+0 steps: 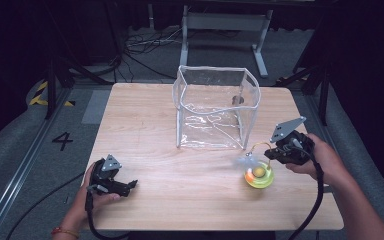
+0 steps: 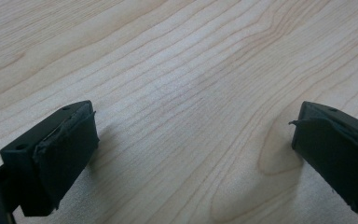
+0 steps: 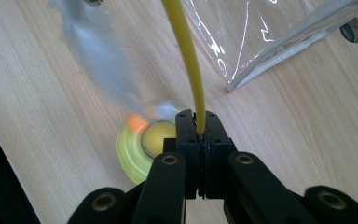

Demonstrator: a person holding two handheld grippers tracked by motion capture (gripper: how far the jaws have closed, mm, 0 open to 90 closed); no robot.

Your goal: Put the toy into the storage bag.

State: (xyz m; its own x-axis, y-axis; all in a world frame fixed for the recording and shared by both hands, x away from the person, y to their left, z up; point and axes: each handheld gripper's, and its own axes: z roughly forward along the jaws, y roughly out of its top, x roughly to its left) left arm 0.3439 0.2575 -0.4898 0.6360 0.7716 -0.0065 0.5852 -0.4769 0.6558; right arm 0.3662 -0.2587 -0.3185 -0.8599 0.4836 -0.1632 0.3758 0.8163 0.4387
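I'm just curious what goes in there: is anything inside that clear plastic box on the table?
The clear plastic box looks empty: through its walls you see the wooden table beneath. A small dark round fitting shows at its far wall; glare and creases on the plastic could hide something small.

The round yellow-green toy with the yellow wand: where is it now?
In the high view the round yellow-green toy sits front-right on the wooden table, before the clear plastic bag, its wand pinched by the right tool.

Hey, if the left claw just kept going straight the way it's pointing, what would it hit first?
Probably just the bare wooden table. The left claw stands open and angled down at the wood, with nothing between or ahead of its jaws.
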